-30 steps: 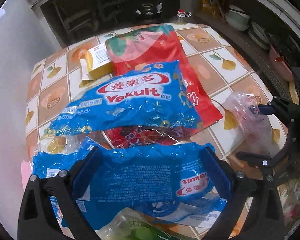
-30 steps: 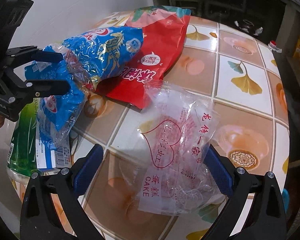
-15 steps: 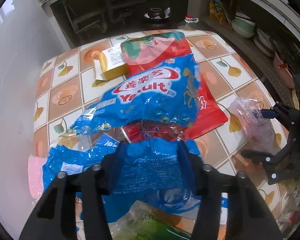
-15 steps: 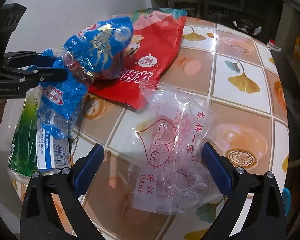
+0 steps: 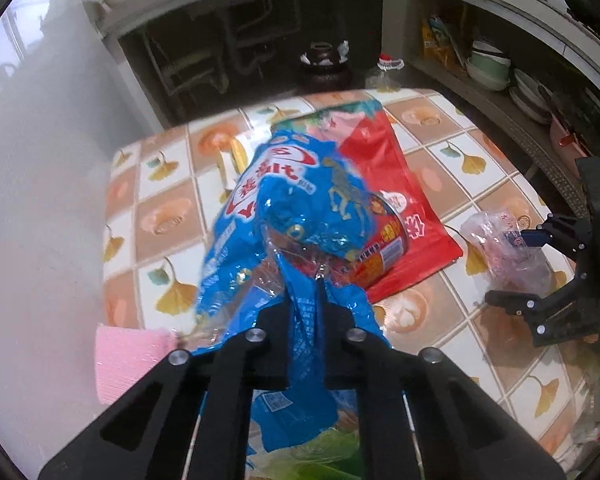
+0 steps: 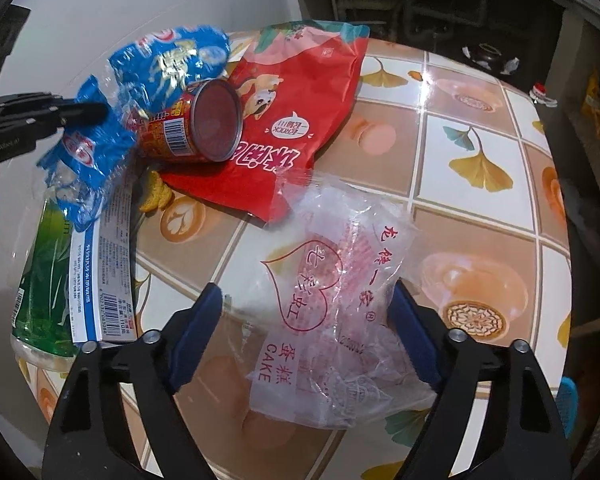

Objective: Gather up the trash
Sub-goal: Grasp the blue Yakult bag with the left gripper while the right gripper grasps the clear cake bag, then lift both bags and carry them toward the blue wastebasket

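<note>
since a second ago our left gripper [image 5: 304, 300] has clenched on the blue yakult wrapper [image 5: 300, 216] and is closing the last bit on it; the wrapper, which lay flat across the red bag, now hangs bunched and lifted from the pinch, and a red can [image 6: 192, 124] that it covered has come into sight.

largest first: the tiled table [image 6: 480, 216], with its ginkgo-leaf pattern, fills both views. on it, toward twelve o'clock in the right wrist view, lies the red snack bag [image 6: 300, 112], flat, its near corner just beside the clear cake wrapper [image 6: 340, 280]. the blue wrapper is up at ten o'clock, clamped between our left fingers [image 6: 80, 114]. at eight o'clock a green and white packet [image 6: 68, 280] lies at the table edge, under the wrapper's dangling end. the can rests on its side on the red bag, open end toward us, touching the blue film.

our right gripper [image 6: 308, 332] has stayed put and is closing; the cake wrapper sits between its blue pads [image 6: 194, 320], which do not yet squeeze it, so it is released. in the left wrist view it shows at three o'clock around that same crinkled bag. a pink cloth [image 5: 128, 360] lies at eight o'clock there, and a yellow box [image 5: 232, 160] peeks out behind the blue wrapper at eleven.
</note>
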